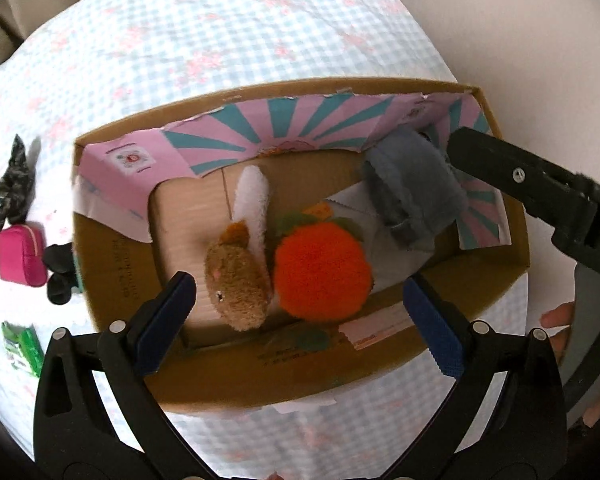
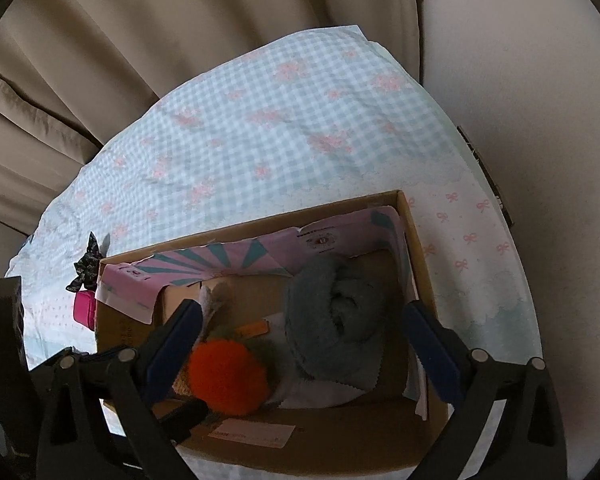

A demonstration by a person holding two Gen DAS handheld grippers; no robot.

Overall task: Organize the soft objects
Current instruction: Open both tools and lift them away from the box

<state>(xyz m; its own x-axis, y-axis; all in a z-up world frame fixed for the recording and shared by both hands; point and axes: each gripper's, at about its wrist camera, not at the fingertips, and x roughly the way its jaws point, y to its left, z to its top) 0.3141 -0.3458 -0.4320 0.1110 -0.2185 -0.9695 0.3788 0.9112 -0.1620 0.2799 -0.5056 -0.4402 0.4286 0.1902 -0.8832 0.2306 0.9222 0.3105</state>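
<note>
An open cardboard box [image 1: 112, 280] with pink-and-teal paper lining stands on the checked tablecloth. Inside lie a brown plush rabbit [image 1: 236, 276], an orange plush fruit [image 1: 320, 272] and a rolled grey towel [image 1: 416, 192]. My left gripper [image 1: 300, 320] is open and empty above the box's near side, over the rabbit and the orange. My right gripper [image 2: 304, 344] is open and empty above the box [image 2: 420, 252], with the grey towel [image 2: 332, 316] between its fingers' lines and lying in the box. The orange fruit [image 2: 228, 380] sits lower left there.
Left of the box on the cloth lie a dark patterned scrunchie [image 1: 14, 184], a pink pouch [image 1: 22, 254], a black soft item [image 1: 58, 276] and a green packet [image 1: 22, 348]. Beige curtains [image 2: 100, 60] hang behind the table. The right gripper's body [image 1: 540, 196] reaches over the box's right corner.
</note>
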